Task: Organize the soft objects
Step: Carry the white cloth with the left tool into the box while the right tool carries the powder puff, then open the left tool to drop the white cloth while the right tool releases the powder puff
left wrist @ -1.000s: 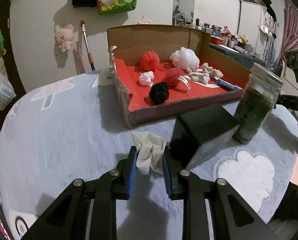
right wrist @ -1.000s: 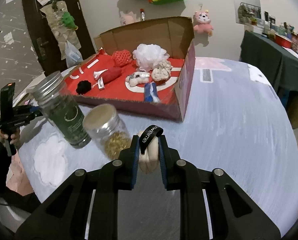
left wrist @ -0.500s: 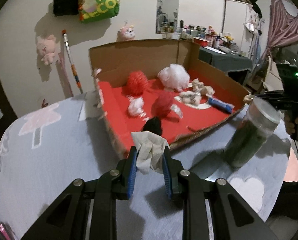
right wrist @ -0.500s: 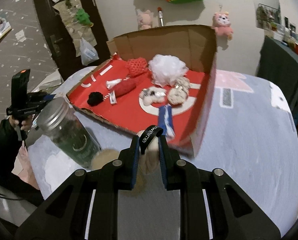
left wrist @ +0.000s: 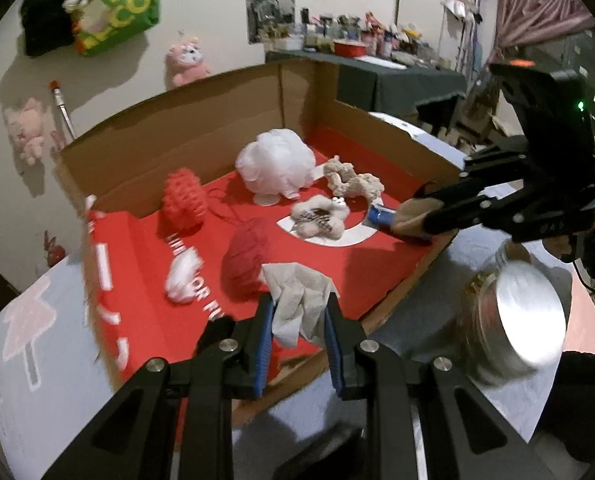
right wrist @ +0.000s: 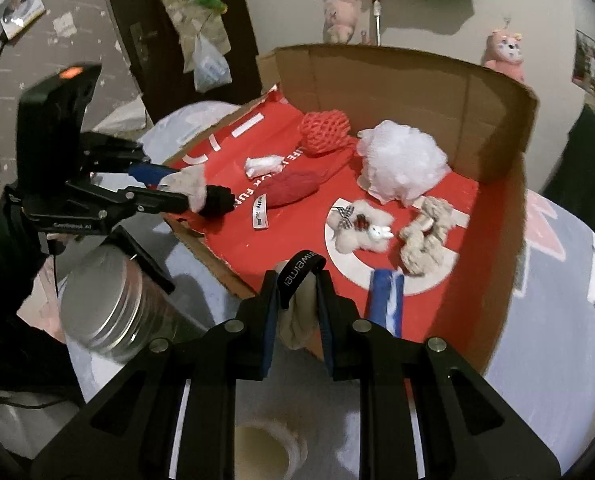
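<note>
My left gripper is shut on a crumpled grey-white cloth and holds it over the front edge of the cardboard box with the red lining. My right gripper is shut on a beige soft roll with a black strap, at the box's near edge. It also shows in the left wrist view, reaching in from the right. In the box lie a white bath pouf, a red mesh ball, a red pouch, a fluffy toy and a rope toy.
A metal-lidded glass jar stands on the grey tablecloth left of the box; it also shows in the left wrist view. A blue-white tube lies at the box's front. A second jar's top sits under my right gripper.
Both grippers have lifted from the table and moved forward to the box with their loads. The left cloth now hangs over the red lining; the right roll is at the box's edge.
</note>
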`<state>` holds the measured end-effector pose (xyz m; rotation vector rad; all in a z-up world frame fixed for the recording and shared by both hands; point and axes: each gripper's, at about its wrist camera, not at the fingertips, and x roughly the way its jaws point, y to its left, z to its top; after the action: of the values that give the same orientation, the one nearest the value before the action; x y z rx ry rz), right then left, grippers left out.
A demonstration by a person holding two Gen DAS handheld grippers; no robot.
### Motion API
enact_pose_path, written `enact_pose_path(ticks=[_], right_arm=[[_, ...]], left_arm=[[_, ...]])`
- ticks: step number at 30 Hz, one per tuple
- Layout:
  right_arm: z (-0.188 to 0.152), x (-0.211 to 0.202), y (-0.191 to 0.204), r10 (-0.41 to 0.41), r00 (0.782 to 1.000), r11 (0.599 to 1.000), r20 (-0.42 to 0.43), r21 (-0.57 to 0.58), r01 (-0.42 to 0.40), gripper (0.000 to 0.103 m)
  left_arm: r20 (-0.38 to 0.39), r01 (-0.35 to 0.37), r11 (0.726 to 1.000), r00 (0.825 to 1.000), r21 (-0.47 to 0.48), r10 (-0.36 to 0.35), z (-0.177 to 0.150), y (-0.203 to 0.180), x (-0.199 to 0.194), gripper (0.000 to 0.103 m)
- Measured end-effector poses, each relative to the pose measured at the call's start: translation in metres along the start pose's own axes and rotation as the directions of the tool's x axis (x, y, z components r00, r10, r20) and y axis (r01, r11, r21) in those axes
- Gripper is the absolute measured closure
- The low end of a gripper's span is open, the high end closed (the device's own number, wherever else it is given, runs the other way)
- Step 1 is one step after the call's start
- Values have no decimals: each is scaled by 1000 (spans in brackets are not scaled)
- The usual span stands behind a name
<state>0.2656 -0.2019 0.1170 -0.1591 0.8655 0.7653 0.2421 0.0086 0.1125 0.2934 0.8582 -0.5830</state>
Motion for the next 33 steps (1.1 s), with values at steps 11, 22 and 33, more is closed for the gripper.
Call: enact_pose_path(ticks=[11, 22, 33], right_arm=[[29, 51, -15, 12, 986, 999, -165, 38, -6, 83], [33, 76, -23, 5, 964, 999, -265, 50, 8, 82], [34, 86, -19, -36, 957, 999, -287, 17, 43, 69]], left_arm=[[-188, 43, 998, 982, 52, -33, 31, -6, 63, 78], [-278, 51, 995, 960, 91, -24, 29, -10, 85, 75], [-287, 42, 995, 958, 94, -14, 29, -14, 94, 68]])
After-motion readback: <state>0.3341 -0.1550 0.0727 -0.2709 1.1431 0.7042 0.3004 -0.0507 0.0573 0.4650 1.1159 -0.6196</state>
